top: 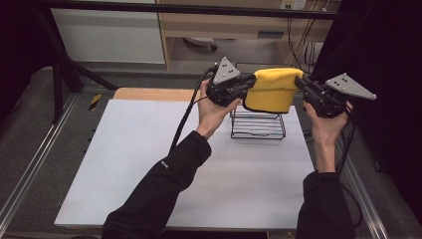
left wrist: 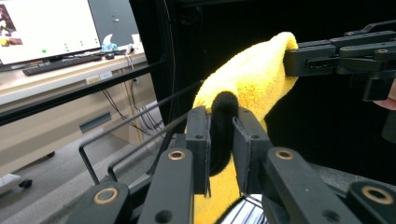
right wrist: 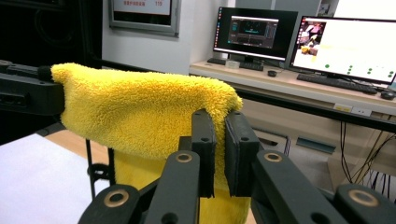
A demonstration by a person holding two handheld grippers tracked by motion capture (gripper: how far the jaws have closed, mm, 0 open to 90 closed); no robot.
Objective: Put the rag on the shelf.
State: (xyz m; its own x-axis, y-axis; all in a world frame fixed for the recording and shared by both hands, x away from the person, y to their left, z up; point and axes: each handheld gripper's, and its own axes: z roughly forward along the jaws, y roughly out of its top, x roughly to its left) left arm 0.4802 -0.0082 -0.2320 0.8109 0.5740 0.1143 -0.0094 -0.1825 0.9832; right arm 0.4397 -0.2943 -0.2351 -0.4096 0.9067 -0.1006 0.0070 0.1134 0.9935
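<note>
We see a fluffy yellow cloth (top: 271, 89) stretched between our two grippers and held above the wire rack (top: 258, 125), sagging a little in the middle. The left gripper (top: 247, 83) is clamped tight on one end, the right gripper (top: 301, 83) on the other. The cloth hides the rack's top and rear, and a dark fold (left wrist: 223, 128) between the left jaws is hard to read. Left of the rack, the white table (top: 149, 164) lies bare; the rack stands near its far edge.
</note>
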